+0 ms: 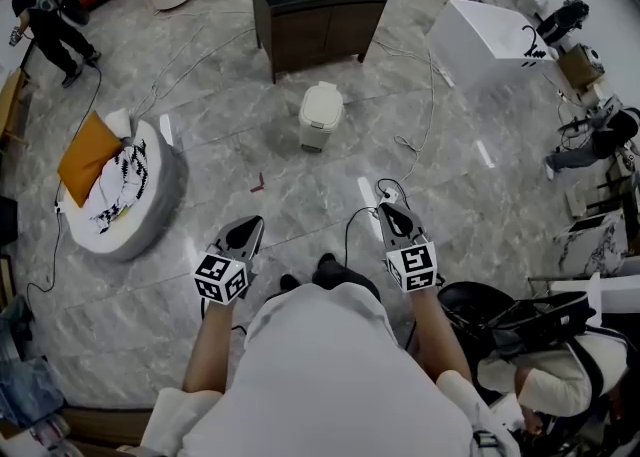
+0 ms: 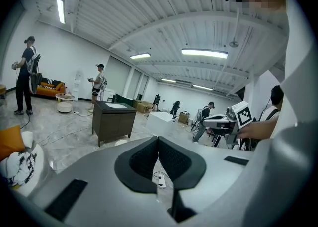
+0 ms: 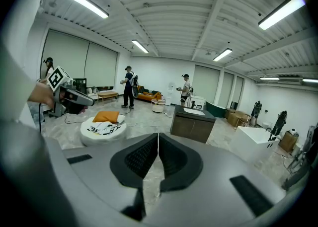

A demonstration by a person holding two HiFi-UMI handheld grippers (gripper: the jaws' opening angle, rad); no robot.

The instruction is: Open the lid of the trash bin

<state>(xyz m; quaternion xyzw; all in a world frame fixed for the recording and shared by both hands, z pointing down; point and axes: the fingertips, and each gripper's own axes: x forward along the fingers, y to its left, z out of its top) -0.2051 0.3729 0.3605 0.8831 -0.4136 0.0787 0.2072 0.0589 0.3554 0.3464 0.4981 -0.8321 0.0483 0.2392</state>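
The trash bin is a small cream pedal bin standing on the marble floor in front of a dark cabinet; its lid is down. In the head view both grippers are held low near the person's body, well short of the bin. My left gripper points up and right, jaws shut and empty. Nothing is held in my right gripper, whose jaws are also shut. The left gripper view shows my left gripper with pads pressed together. My right gripper looks the same in its own view. The bin shows in neither gripper view.
A dark cabinet with a white sink stands behind the bin. A round white pouf with an orange cushion lies to the left, and a white box at the right. Cables and a power strip cross the floor. Several people stand around.
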